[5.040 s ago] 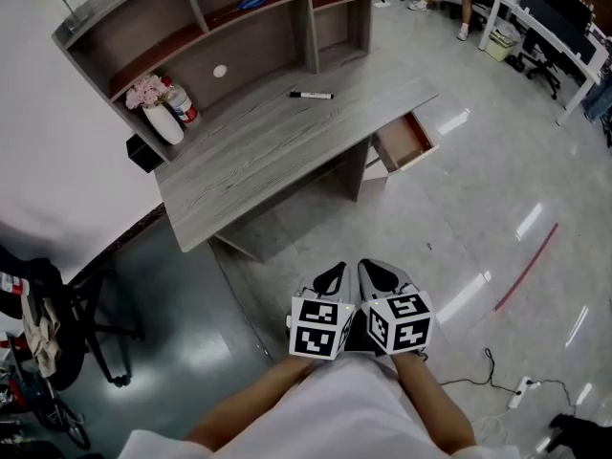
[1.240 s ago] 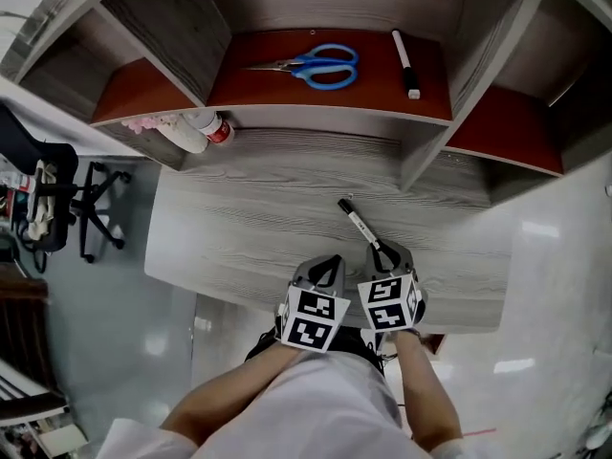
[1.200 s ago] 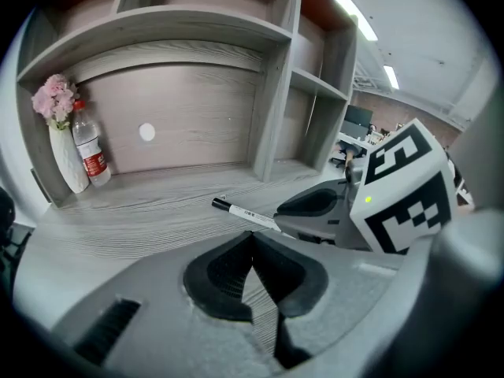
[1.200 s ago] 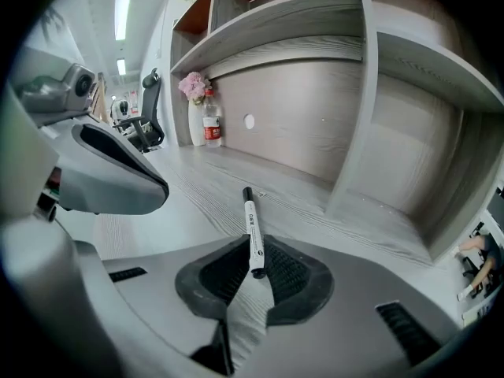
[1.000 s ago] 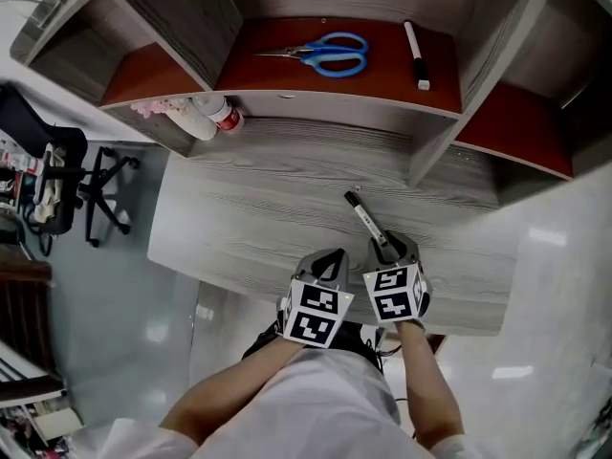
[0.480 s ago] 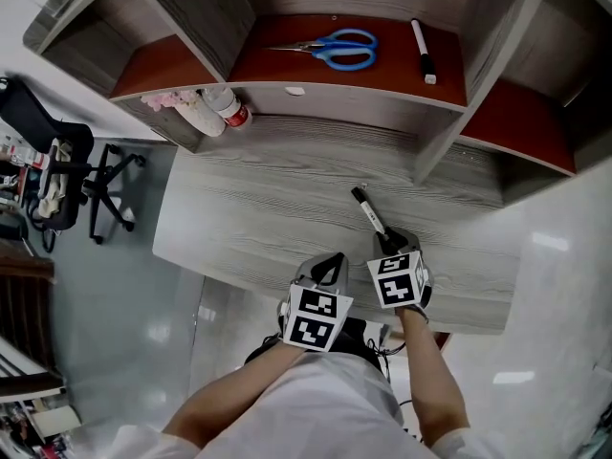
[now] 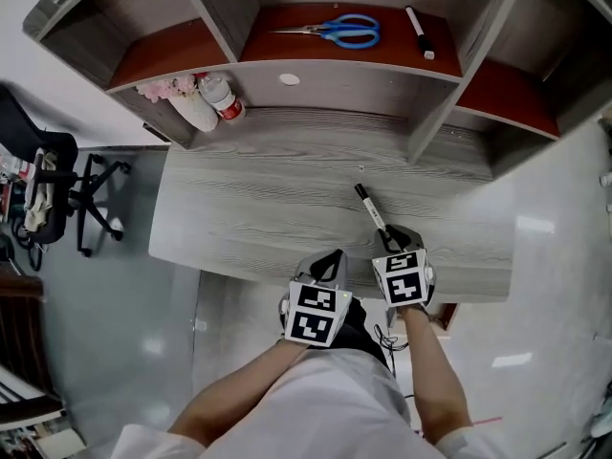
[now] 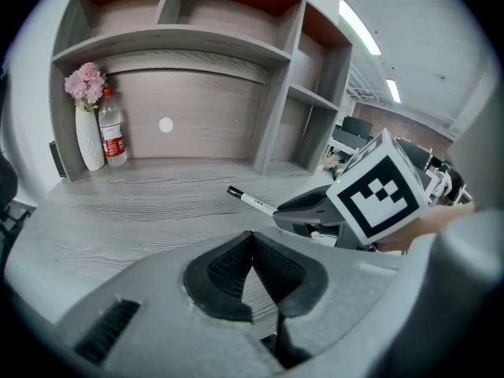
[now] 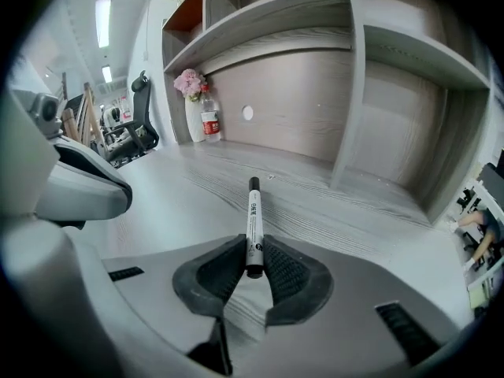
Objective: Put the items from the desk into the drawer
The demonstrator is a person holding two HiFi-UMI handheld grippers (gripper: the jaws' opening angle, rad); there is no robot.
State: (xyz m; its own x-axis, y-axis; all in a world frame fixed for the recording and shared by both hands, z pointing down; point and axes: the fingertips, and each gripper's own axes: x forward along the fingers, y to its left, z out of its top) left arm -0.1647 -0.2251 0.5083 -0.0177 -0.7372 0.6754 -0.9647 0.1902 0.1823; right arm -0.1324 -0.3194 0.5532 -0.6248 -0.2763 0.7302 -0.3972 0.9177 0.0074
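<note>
Pinching a black-and-white marker [image 9: 253, 219] near its back end, my right gripper [image 9: 252, 262] had both ribbed pads closed against the barrel. My left gripper [image 8: 252, 246] had its jaws pressed together at the tips with nothing between them.

From the head view, the right gripper [image 7: 390, 240] sat over the front part of the grey wood-grain desk [image 7: 258, 208] at about 5 o'clock. The marker [image 7: 371, 210] stuck out of it toward 11 o'clock, black cap leading. I could not tell whether that cap touched the desktop. The left gripper [image 7: 332, 259] hung just beside the right one, at the desk's near edge. My forearms hid the ground below them.

Small print ran along the marker's barrel, too fine to read. A bottle [image 8: 115, 136] carried a red label, also unreadable. It stood at 10 o'clock against a white vase of pink flowers [image 8: 88, 132].

Only the head view showed the shelf above. There, blue-handled scissors [image 7: 335, 32] lay at 12 o'clock, and a second marker [image 7: 417, 32] lay at 1 o'clock. Only the right gripper view showed the grip itself. The left gripper view showed the marker [image 8: 252, 201] poking out past the right gripper's patterned cube [image 8: 376, 198]. An office chair [image 7: 48, 175] at 9 o'clock was cut off by the frame edge.
</note>
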